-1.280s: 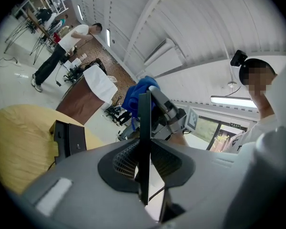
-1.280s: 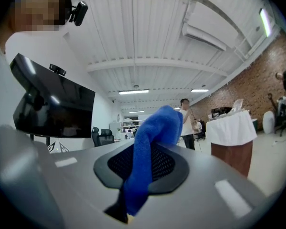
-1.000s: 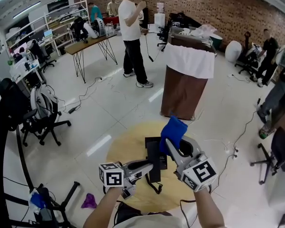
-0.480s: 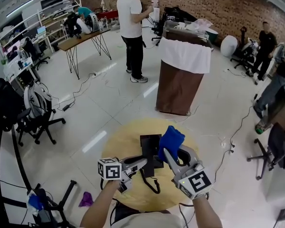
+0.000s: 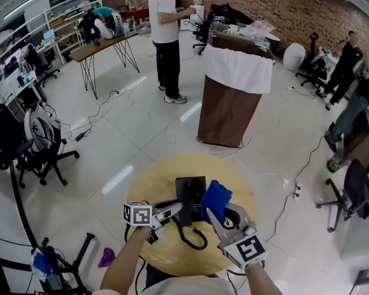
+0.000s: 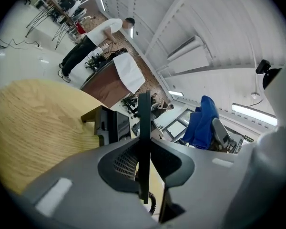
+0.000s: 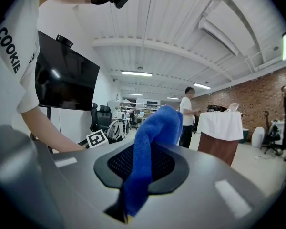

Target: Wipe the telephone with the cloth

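A black telephone base (image 5: 190, 190) sits on the round wooden table (image 5: 154, 186). My left gripper (image 5: 176, 209) is shut on the thin black handset (image 6: 144, 128), which stands edge-on between its jaws, with the coiled cord (image 5: 195, 238) hanging below. The base (image 6: 110, 124) lies just beyond it in the left gripper view. My right gripper (image 5: 216, 212) is shut on a blue cloth (image 5: 216, 199) that sticks up past the jaws, right beside the phone's right edge. In the right gripper view the cloth (image 7: 150, 151) drapes between the pads and points away from the table.
A brown stand draped with a white cloth (image 5: 237, 97) is on the floor beyond the table. A person (image 5: 166, 35) stands further back. Office chairs (image 5: 40, 146) and cables lie at the left, and a purple rag (image 5: 106, 258) is on the floor.
The right gripper has come down with the blue cloth, from above the phone to beside its right edge. The left gripper keeps its hold on the handset.
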`<move>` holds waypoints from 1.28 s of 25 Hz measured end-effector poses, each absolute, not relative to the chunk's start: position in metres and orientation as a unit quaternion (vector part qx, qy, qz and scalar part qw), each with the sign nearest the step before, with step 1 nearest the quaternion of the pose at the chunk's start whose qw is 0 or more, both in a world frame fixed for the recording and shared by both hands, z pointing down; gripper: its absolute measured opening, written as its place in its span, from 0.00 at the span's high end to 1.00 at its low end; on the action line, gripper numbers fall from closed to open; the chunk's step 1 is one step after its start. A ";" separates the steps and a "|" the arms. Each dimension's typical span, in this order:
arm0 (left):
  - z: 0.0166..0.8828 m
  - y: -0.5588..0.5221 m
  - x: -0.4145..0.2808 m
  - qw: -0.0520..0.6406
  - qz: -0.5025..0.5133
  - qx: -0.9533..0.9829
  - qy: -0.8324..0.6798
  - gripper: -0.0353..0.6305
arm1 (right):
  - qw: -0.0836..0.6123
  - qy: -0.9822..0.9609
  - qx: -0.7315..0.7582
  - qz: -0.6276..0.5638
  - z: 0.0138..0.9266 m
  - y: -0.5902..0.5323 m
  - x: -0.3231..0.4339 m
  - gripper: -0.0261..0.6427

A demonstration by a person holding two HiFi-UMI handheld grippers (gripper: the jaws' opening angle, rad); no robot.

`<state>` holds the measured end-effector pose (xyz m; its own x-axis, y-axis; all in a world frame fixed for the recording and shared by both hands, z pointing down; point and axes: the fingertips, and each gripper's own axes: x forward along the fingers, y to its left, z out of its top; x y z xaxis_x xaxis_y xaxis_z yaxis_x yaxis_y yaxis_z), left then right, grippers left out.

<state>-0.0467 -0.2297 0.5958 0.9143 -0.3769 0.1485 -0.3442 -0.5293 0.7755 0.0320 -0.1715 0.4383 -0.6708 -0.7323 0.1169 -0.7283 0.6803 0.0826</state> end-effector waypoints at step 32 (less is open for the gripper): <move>0.676 -0.260 -0.046 0.537 -0.011 0.825 -0.178 0.84 | 0.133 -0.908 0.394 0.053 0.495 -0.173 0.045 0.87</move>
